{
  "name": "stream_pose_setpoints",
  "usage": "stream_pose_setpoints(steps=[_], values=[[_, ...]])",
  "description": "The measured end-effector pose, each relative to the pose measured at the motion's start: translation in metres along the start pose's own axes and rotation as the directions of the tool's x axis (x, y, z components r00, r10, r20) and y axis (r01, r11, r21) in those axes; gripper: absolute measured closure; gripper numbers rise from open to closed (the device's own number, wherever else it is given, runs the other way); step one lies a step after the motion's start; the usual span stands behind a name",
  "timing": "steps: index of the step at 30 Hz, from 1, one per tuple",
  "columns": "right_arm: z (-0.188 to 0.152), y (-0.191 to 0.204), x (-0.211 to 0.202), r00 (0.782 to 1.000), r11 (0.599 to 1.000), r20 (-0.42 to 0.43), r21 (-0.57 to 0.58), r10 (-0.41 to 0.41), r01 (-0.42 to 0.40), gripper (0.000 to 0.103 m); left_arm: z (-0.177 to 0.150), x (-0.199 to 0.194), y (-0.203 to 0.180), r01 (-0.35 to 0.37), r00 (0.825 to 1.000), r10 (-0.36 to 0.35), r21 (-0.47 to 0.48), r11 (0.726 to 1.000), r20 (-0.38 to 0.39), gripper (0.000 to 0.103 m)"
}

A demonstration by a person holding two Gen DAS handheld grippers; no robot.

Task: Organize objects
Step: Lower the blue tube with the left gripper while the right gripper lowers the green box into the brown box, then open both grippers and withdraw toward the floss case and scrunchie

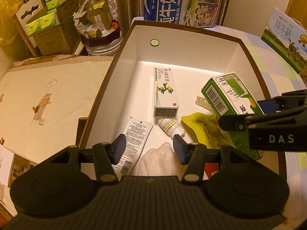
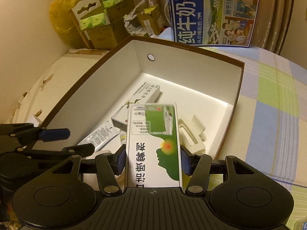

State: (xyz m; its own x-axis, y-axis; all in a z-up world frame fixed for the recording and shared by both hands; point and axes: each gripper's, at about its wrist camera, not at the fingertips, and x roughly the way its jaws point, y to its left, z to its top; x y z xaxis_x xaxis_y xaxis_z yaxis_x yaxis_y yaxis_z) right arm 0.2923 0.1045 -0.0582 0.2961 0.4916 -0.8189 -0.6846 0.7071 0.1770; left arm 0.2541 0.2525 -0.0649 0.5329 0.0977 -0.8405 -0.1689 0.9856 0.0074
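An open white box with a brown rim (image 1: 191, 31) (image 2: 191, 50) holds a white-and-green carton (image 1: 165, 90) (image 2: 140, 99), a small bottle (image 1: 170, 126), a yellow-green pouch (image 1: 199, 128), a white plastic tray (image 2: 191, 132), a white tube (image 1: 137, 136) (image 2: 99, 134) and a white cloth (image 1: 157, 159). My left gripper (image 1: 149, 149) (image 2: 67, 141) hangs open over the tube and cloth, its pads pressing on nothing. My right gripper (image 2: 153, 160) (image 1: 249, 113) is shut on a green-and-white medicine box (image 2: 153, 143) (image 1: 230, 95), held tilted above the box's right side.
A blue milk case (image 1: 182, 2) (image 2: 211, 13) stands behind the box, with another milk case (image 1: 285, 42) at the right. A checked cloth (image 2: 268, 105) covers the table. A cream cushion (image 1: 48, 95), cardboard boxes of tissue packs (image 1: 48, 23) and a full bin (image 1: 101, 40) lie to the left.
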Motion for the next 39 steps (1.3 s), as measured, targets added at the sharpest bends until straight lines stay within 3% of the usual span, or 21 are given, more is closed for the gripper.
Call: stream_pose_setpoints(steps=[5, 15, 21, 39], values=[[0.002, -0.003, -0.005, 1.000, 1.000, 0.028, -0.008, 0.005, -0.005, 0.051, 0.000, -0.003, 0.000, 0.006, 1.000, -0.006, 0.000, 1.000, 0.002, 0.048], [-0.009, 0.000, -0.036, 0.998, 0.999, 0.035, -0.018, 0.048, -0.047, 0.050, -0.004, -0.019, -0.002, 0.015, 1.000, -0.015, 0.011, 1.000, 0.015, 0.027], [-0.020, 0.003, -0.055, 0.998, 0.998, 0.043, -0.029, 0.055, -0.054, 0.049, -0.007, -0.037, -0.002, 0.030, 0.999, -0.030, 0.005, 1.000, 0.020, 0.019], [-0.063, -0.006, -0.111, 0.994, 0.996, 0.076, 0.035, 0.082, -0.085, 0.049, -0.033, -0.081, -0.020, 0.064, 0.997, -0.062, -0.028, 0.998, 0.040, 0.017]])
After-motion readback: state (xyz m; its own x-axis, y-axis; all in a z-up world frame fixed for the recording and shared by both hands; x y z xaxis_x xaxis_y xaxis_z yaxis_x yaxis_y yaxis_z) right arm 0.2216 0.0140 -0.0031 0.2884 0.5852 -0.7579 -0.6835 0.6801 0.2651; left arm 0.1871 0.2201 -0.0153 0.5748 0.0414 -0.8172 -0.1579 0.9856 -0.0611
